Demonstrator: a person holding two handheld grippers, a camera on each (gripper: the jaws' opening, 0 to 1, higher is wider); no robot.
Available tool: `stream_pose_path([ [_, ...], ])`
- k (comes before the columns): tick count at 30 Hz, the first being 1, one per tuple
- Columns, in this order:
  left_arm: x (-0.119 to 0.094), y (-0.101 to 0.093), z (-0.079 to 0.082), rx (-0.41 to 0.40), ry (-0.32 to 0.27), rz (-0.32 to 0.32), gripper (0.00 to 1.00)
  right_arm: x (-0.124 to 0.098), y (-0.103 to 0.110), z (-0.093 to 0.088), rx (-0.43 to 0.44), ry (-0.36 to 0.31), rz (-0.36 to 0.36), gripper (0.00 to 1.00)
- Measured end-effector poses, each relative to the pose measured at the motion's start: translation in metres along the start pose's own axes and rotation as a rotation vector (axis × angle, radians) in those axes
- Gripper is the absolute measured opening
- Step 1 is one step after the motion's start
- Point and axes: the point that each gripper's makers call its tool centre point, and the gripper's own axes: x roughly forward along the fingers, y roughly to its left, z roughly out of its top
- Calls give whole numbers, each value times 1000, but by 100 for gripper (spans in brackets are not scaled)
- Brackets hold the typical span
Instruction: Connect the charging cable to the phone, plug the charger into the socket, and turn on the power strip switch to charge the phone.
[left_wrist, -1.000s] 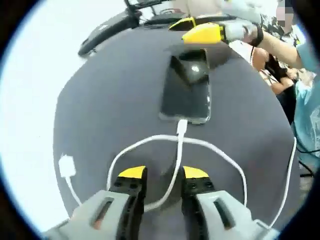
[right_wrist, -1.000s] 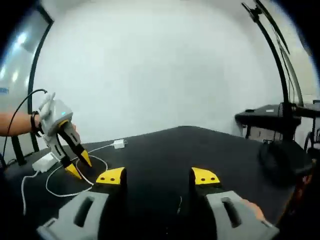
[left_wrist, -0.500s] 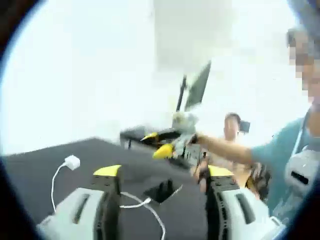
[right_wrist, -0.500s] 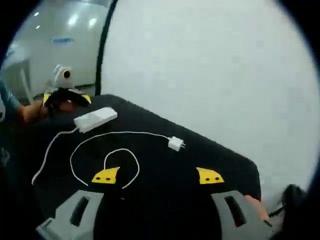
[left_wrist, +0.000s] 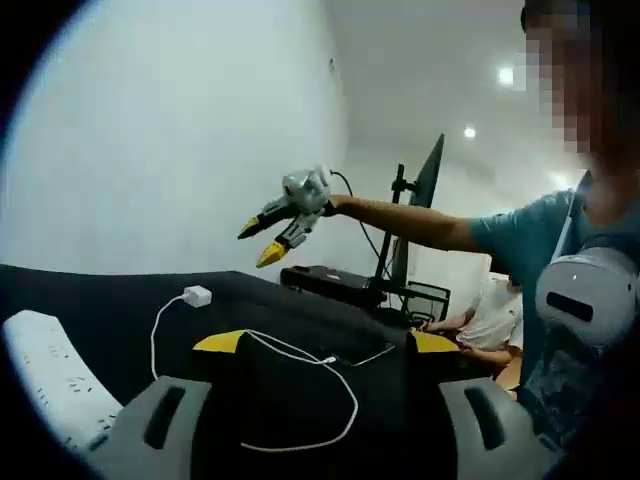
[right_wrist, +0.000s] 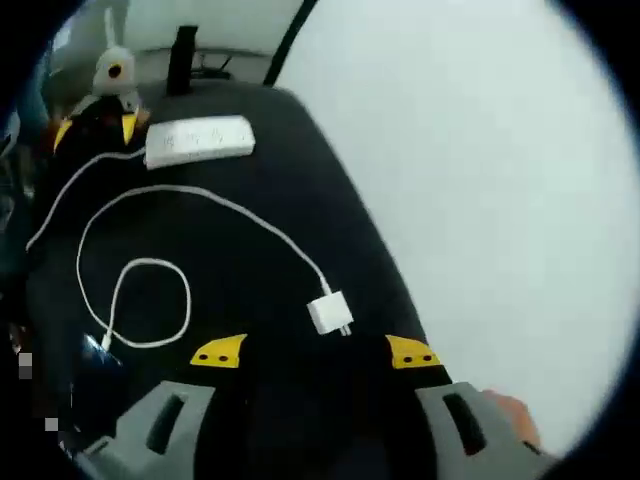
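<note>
In the right gripper view the white charger plug (right_wrist: 330, 313) lies on the black table just ahead of my open right gripper (right_wrist: 315, 352), roughly between its jaws and apart from them. Its white cable (right_wrist: 150, 195) loops back to the dark phone (right_wrist: 92, 368) at the lower left. The white power strip (right_wrist: 198, 140) lies farther off, beside my left gripper (right_wrist: 95, 125). In the left gripper view my left gripper (left_wrist: 325, 345) is open and holds nothing, with the cable (left_wrist: 300, 355) crossing in front of it. The charger plug (left_wrist: 197, 296), the power strip (left_wrist: 50, 380) and the right gripper (left_wrist: 262, 240), raised in the air, are also there.
The black table (right_wrist: 240, 250) ends at a rounded edge against a white wall (right_wrist: 480, 180). A monitor on a stand (left_wrist: 415, 215) and a black device (left_wrist: 325, 282) are behind the table. A person in a teal shirt (left_wrist: 555, 260) is at the right, and another person sits beyond.
Both cameras swung. The left gripper tilted up from looking down at the phone to looking across the table. The right gripper moved toward the charger plug, which now sits just ahead of its jaws.
</note>
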Motion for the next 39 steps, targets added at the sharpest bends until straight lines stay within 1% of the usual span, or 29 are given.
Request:
stream_pose_path([
  [1,-1,-2,1,7,-6,-7,58,8,-5,0,-24,27,40,50],
  [2,-3,-3,2,16,-16,-11,58,17,-7,1,-50,50,64,50],
  [3,-3,-2,2,16,-20,-7,58,30,-8,2,-72,76,88,50],
  [4,-4,1,1,11,-22,3,57,33,-9,2,-82,86,100,48],
  [5,-6,4,-1,5,-26,15,56,45,-8,1,-112,116,135,49],
  [6,-7,5,-3,8,-19,26,55,57,-14,2,-121,134,140,48],
  [8,-9,8,-5,25,-11,41,52,72,-17,4,-119,136,163,46],
  [9,-9,9,-4,41,-11,49,52,80,-18,1,-141,172,189,45],
  [11,-13,9,-2,42,-25,48,52,95,-22,-2,-189,213,209,44],
  [13,-16,9,0,37,-31,46,52,104,-23,-8,-219,263,224,42],
  [14,-17,10,0,45,-36,49,51,110,-18,-9,-222,281,241,41],
  [15,-18,11,1,46,-37,51,51,114,-19,-11,-243,296,246,39],
  [16,-18,13,0,47,-36,58,50,117,-20,-11,-255,317,267,38],
  [17,-19,15,0,45,-35,63,49,120,-20,-11,-251,323,271,37],
  [19,-20,16,-2,46,-28,69,48,124,-20,-15,-274,352,307,37],
  [20,-20,17,-3,46,-24,70,47,125,-21,-19,-277,384,326,37],
  [21,-20,17,-4,44,-23,70,47,128,-21,-20,-294,386,337,37],
  [22,-20,17,-5,41,-21,70,46,131,-18,-22,-292,396,343,36],
  [23,-20,18,-5,41,-20,71,46,130,-14,-25,-303,414,370,36],
  [25,-21,21,-6,40,-12,85,44,138,-14,-26,-314,406,368,36],
  [27,-21,22,-6,44,-12,91,43,143,-14,-27,-305,404,382,35],
  [31,-23,22,-1,39,-36,92,41,141,-8,-28,-293,395,409,35],
  [32,-23,23,0,37,-39,93,41,140,-8,-28,-296,390,411,32],
  [34,-24,26,1,39,-46,103,40,140,-11,-27,-215,396,384,31],
  [35,-24,28,2,36,-49,108,40,140,-14,-26,-224,372,376,30],
  [37,-25,30,3,34,-55,120,39,138,-16,-24,-164,340,336,30],
  [38,-27,31,6,38,-66,124,38,134,-15,-19,-122,285,333,30],
  [39,-28,32,8,36,-76,126,37,131,-13,-16,-82,246,326,30],
])
